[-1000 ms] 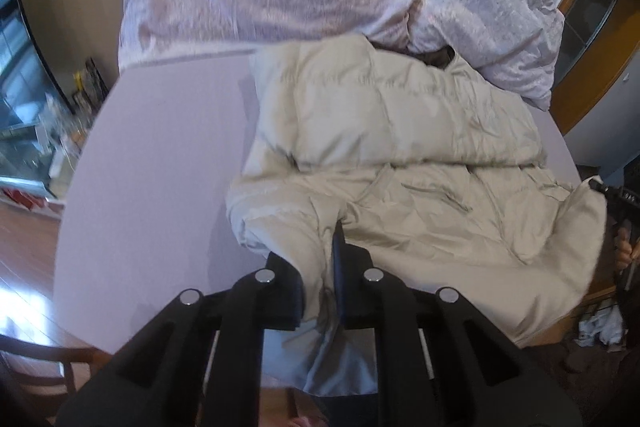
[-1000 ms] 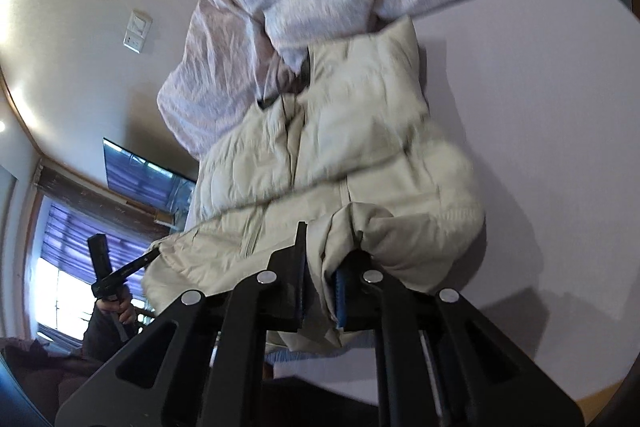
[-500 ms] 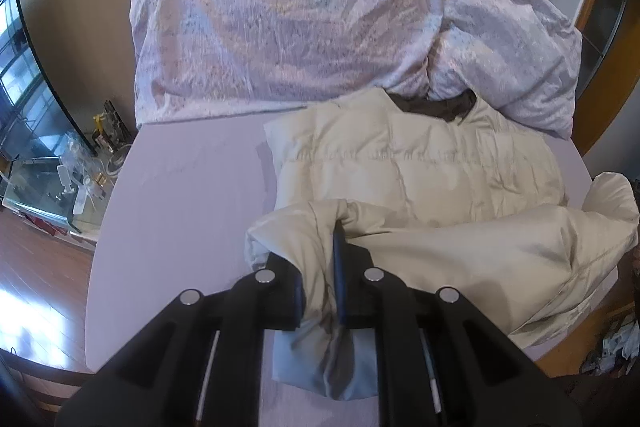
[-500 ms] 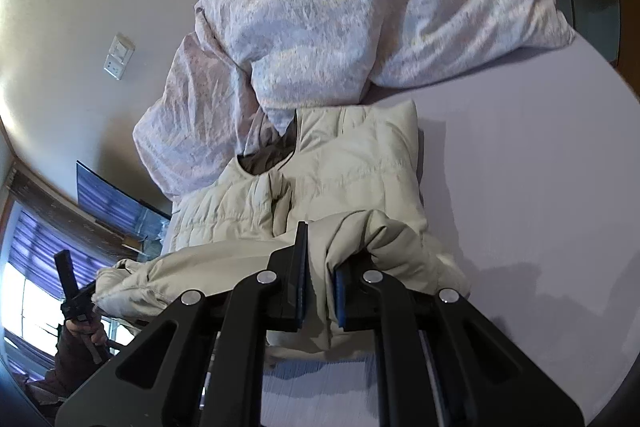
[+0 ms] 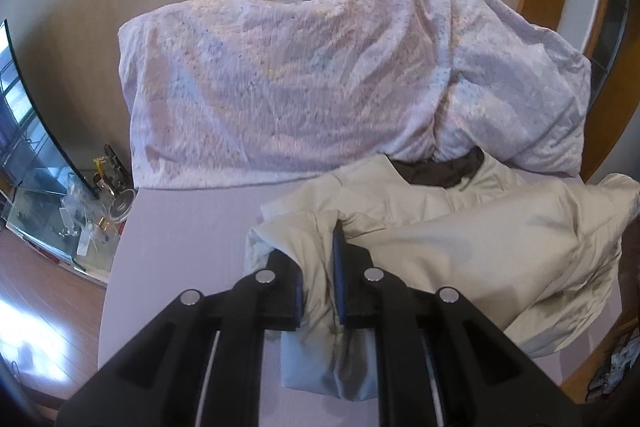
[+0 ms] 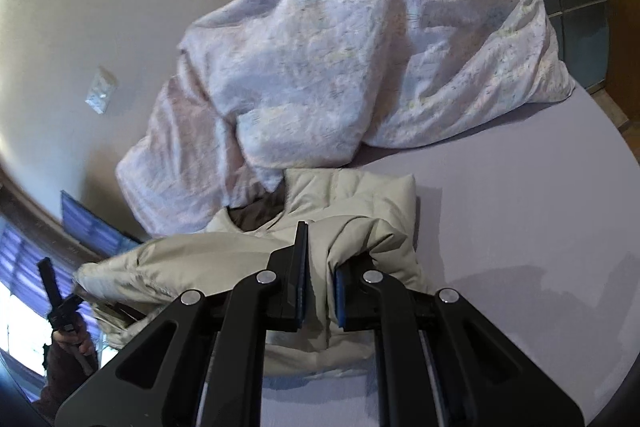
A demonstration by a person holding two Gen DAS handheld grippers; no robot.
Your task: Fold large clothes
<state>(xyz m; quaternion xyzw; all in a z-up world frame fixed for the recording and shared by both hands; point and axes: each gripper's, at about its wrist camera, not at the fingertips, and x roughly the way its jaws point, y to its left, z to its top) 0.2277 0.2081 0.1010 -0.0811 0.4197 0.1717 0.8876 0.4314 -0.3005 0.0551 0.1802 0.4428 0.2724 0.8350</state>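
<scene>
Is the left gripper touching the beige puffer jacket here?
Touching. The left wrist view shows the left gripper with both fingers closed on a bunched fold of the beige puffer jacket.

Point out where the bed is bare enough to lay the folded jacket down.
Bare sheet lies left of the jacket, below the duvet; in the right wrist view, more bare sheet right of the jacket. The back of the bed is crowded by the duvet, whose edge the collar touches. Both left gripper and right gripper grip the jacket.
</scene>
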